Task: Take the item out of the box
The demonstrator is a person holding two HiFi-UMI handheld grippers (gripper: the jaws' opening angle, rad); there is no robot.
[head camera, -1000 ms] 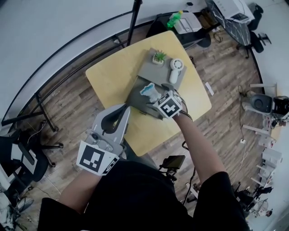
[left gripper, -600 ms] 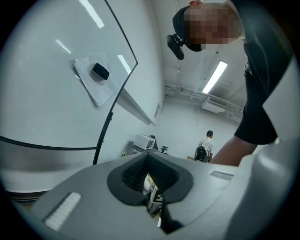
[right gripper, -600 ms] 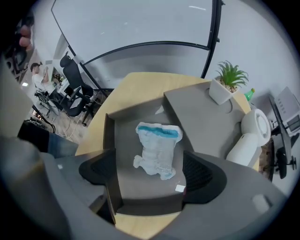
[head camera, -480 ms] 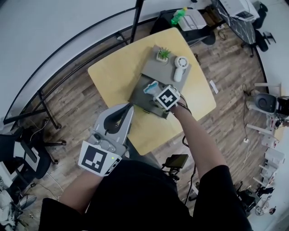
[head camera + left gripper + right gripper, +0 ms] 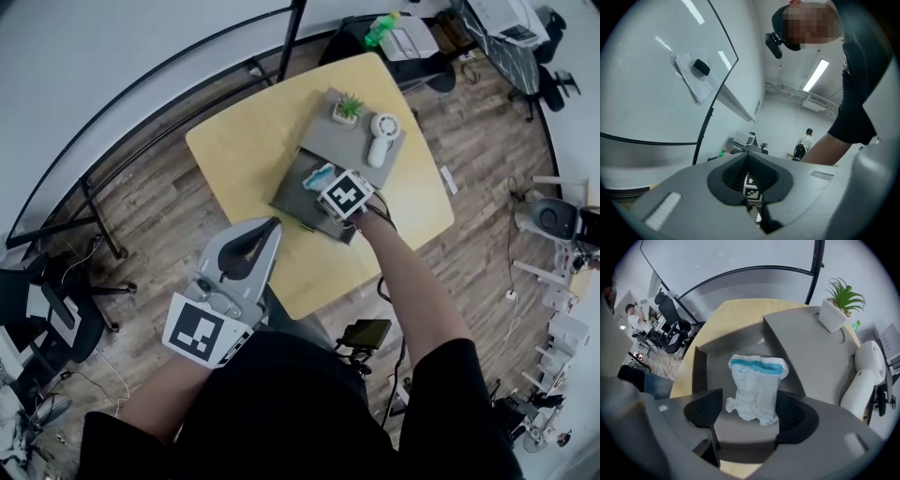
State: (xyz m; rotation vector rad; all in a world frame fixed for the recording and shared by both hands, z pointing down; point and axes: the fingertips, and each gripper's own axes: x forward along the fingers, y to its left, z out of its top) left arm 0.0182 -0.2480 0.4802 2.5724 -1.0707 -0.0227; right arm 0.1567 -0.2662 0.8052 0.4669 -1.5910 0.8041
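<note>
A white packet with a blue top stands in the open grey box on the yellow table. In the head view only the packet's blue top peeks out beside my right gripper, which reaches into the box. The right gripper is closing, its two dark pads either side of the packet's lower half with a small gap still showing at the left pad. My left gripper hangs near my body off the table's front edge, its tips together and holding nothing.
Behind the box lies a grey lid or tray carrying a small potted plant and a white hand-held fan. The yellow table has bare top to the left. A green bottle and office chairs stand beyond.
The right gripper has pushed forward over the box and now covers most of the packet. The left gripper has stayed where it was.
</note>
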